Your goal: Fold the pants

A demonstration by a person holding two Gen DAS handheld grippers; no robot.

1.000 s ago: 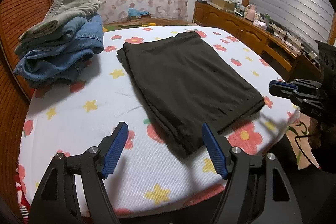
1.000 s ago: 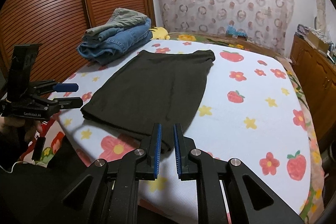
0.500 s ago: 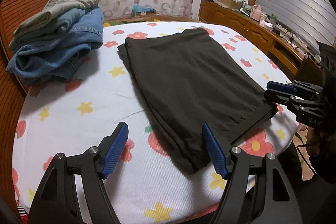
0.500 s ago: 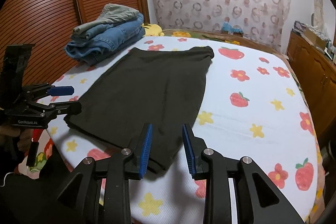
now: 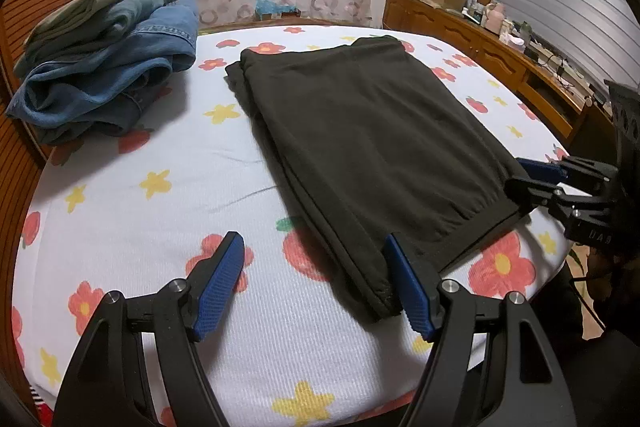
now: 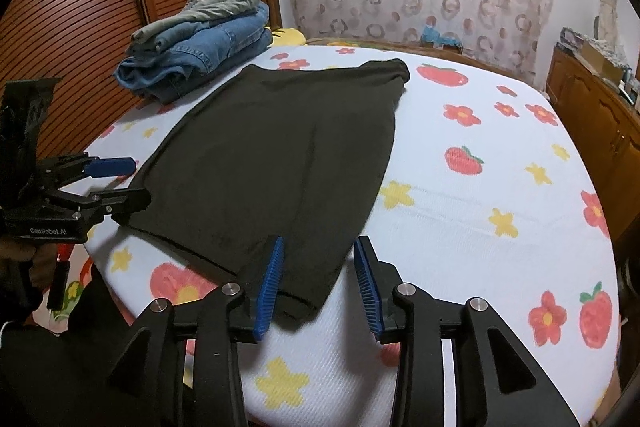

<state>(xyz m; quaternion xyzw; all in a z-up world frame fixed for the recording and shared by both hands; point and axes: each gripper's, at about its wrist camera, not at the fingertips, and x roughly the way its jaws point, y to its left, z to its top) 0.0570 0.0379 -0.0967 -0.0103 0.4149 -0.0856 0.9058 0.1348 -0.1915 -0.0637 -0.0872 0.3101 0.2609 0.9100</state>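
Dark folded pants (image 5: 368, 135) lie flat on the flowered bed sheet (image 5: 160, 227), and the same pants (image 6: 280, 147) fill the middle of the right wrist view. My left gripper (image 5: 316, 279) is open over the sheet, its right finger beside the pants' near left corner. My right gripper (image 6: 318, 267) hovers at the near right corner with its jaws opening; the corner lies below the gap and the pads do not press on it. Each gripper shows in the other's view: the right gripper (image 5: 536, 179) and the left gripper (image 6: 116, 183) at the hem's ends.
A pile of blue jeans and khaki trousers (image 5: 112, 59) sits at the bed's far left, near a slatted wooden door (image 6: 80, 27). A wooden cabinet (image 5: 500, 47) with clutter runs along the right. Bare sheet (image 6: 480, 227) spreads right of the pants.
The right gripper's jaws have gone from nearly shut to well apart. Both grippers have come down closer to the pants' near edge.
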